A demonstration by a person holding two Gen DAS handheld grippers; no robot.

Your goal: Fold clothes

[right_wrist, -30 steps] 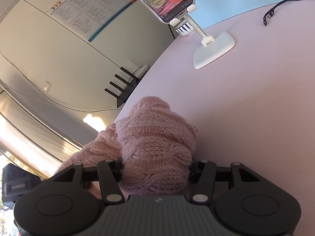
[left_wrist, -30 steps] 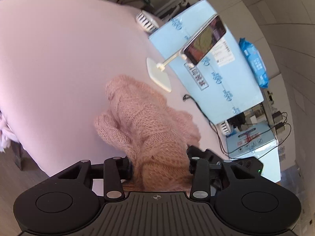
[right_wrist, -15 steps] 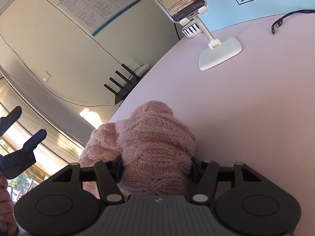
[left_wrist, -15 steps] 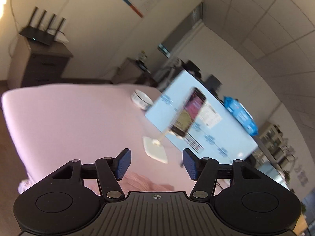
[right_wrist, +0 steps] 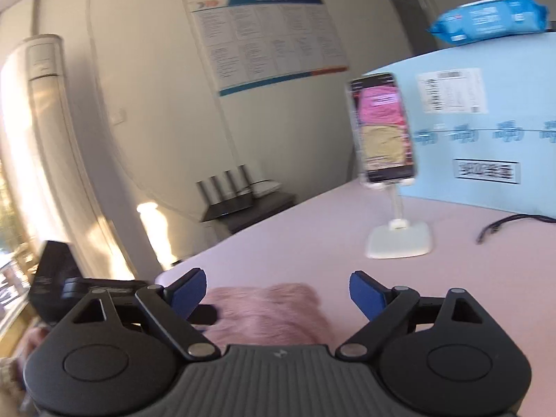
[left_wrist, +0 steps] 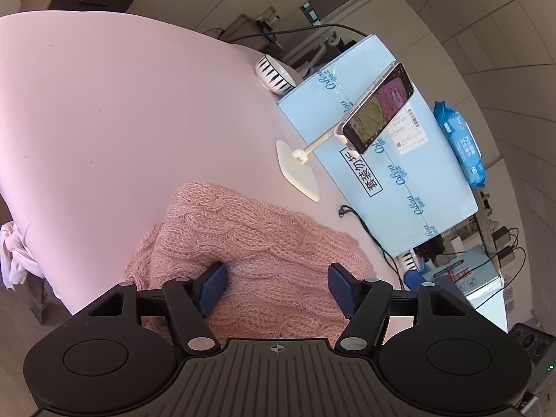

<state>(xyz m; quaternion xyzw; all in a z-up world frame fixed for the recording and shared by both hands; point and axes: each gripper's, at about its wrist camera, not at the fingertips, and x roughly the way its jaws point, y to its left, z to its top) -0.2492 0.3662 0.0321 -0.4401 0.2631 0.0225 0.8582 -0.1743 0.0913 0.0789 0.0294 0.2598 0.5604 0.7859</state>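
Pink cable-knit sweater (left_wrist: pixel 250 253) lies bunched at lower centre, apparently part-folded, both left gripper (left_wrist: pixel 276 286) and right gripper (right_wrist: pixel 278 293) spread wide, holding nothing; next pinch should take an edge squarely.

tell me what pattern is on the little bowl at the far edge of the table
The bowl is white with dark pointed, triangle-like stripes round its side; the left wrist view shows it best.

Phone (left_wrist: pixel 377 108) on stand, blue box (left_wrist: pixel 399 187)
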